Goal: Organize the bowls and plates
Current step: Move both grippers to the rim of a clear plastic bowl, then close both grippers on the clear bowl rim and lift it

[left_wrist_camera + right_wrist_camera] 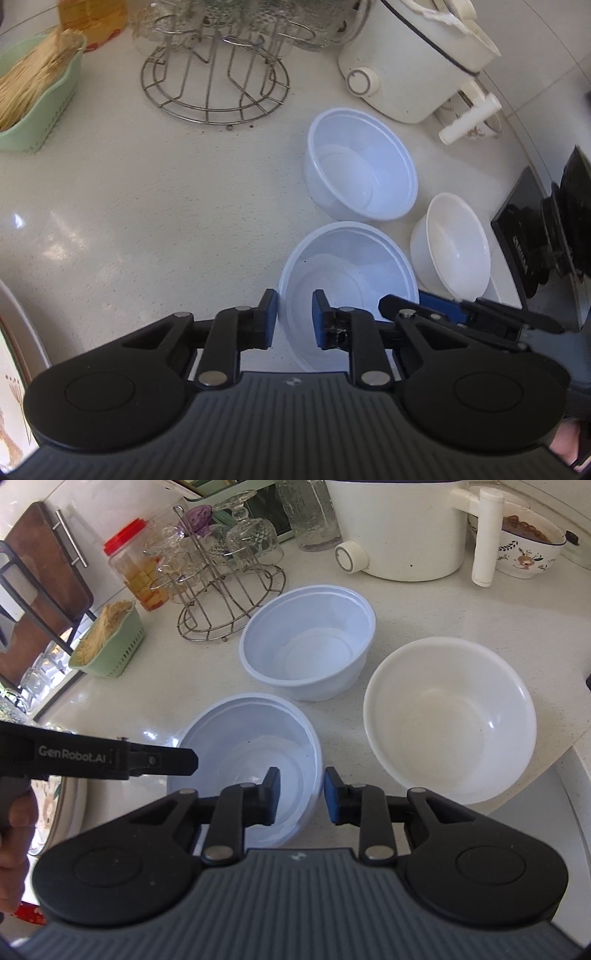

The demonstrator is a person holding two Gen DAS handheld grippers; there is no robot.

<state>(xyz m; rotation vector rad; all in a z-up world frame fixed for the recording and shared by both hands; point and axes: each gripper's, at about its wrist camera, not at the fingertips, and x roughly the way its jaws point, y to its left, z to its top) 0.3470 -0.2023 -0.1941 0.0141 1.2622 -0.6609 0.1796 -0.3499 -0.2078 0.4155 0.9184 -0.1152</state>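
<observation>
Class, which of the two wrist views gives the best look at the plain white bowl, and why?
The right wrist view: the white bowl sits large and whole there, its rim and empty inside plain to see. In the left wrist view the same bowl is smaller, squeezed toward the right edge, though still unhidden.

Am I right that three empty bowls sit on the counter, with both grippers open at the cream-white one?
Not quite. Three empty bowls do sit on the counter, but both open grippers are at the nearest bluish bowl, not the cream-white bowl. The right wrist view shows the right gripper straddling the bluish bowl's rim, with the left gripper opposite.
</observation>
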